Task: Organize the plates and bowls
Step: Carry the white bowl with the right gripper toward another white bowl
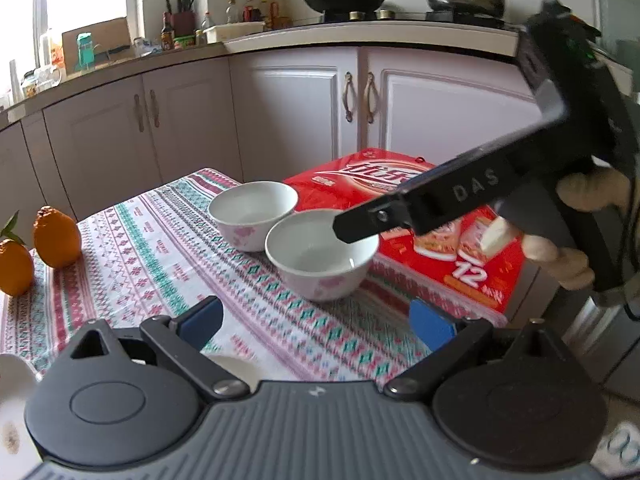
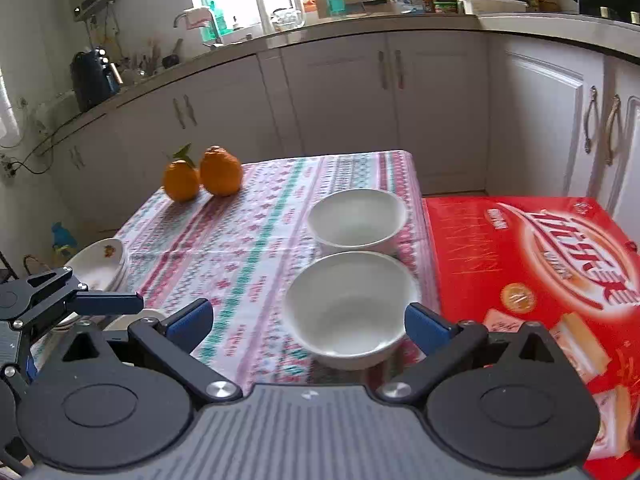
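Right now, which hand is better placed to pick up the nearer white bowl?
Right. The right gripper has open jaws around the nearer bowl. The left gripper is open too, but sits farther back, beside the plates.

Two white bowls, pink flower print outside, both upright and empty, side by side near the bench's right edge: near bowl (image 2: 352,308), far bowl (image 2: 357,220) almost touching it. Stack of white plates (image 2: 100,264) with floral print at the left edge.
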A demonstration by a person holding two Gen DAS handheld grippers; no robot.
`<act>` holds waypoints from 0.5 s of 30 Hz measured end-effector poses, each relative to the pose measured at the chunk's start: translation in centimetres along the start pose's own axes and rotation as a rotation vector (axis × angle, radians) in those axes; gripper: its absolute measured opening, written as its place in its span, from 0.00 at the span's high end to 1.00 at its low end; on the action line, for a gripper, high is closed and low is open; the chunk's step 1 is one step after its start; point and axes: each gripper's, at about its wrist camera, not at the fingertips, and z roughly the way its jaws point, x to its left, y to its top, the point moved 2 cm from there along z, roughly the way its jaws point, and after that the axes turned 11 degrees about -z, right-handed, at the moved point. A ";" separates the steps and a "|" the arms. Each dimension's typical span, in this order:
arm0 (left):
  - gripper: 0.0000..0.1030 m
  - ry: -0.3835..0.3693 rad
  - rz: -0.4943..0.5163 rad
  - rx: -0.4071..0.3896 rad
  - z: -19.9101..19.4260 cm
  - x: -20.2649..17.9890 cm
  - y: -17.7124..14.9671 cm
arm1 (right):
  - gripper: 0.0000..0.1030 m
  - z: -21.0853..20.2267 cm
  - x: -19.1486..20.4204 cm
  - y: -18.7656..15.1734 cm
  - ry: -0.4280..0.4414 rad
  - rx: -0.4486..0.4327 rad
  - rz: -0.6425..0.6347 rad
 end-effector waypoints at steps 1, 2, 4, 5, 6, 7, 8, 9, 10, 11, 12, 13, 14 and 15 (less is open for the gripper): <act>0.03 0.001 -0.007 0.001 0.6 -0.2 0.3 | 0.00 0.0 -0.5 0.1 -0.005 -0.001 -0.003; 0.03 0.004 -0.013 0.000 1.1 -0.4 0.6 | 0.00 0.1 -0.9 0.2 -0.003 -0.001 -0.002; 0.03 0.012 -0.014 0.004 2.0 -0.7 0.9 | 0.00 0.3 -1.9 0.4 0.005 -0.004 0.000; 0.03 0.016 -0.013 0.012 2.6 -1.0 1.0 | 0.00 0.5 -2.1 0.5 0.010 -0.002 0.001; 0.03 0.021 -0.016 0.020 3.0 -1.2 1.1 | 0.00 0.8 -2.5 0.5 0.018 0.001 0.002; 0.03 0.027 -0.018 0.030 3.6 -1.4 1.2 | 0.00 1.1 -3.0 0.6 0.031 0.002 0.004; 0.03 0.033 -0.020 0.042 4.2 -1.7 1.3 | 0.00 1.3 -3.3 0.7 0.040 0.004 0.008; 0.03 0.046 -0.025 0.051 4.8 -1.9 1.3 | 0.00 1.6 -3.6 0.8 0.051 0.006 0.012; 0.03 0.068 -0.028 0.061 5.4 -2.0 1.3 | 0.00 1.9 -4.1 0.9 0.069 0.009 0.019; 0.03 0.082 -0.028 0.068 6.0 -2.2 1.3 | 0.00 2.2 -4.4 0.9 0.082 0.011 0.025; 0.03 0.088 -0.032 0.072 6.5 -2.4 1.3 | 0.00 2.6 -4.9 0.9 0.096 0.015 0.031; 0.03 0.097 -0.043 0.080 7.0 -2.5 1.3 | 0.00 3.0 -5.2 0.9 0.105 0.023 0.033; 0.03 0.104 -0.050 0.084 7.3 -2.6 1.3 | 0.00 3.3 -5.5 0.9 0.106 0.029 0.033; 0.03 0.111 -0.052 0.085 7.7 -2.6 1.4 | 0.00 3.7 -5.7 1.0 0.106 0.037 0.029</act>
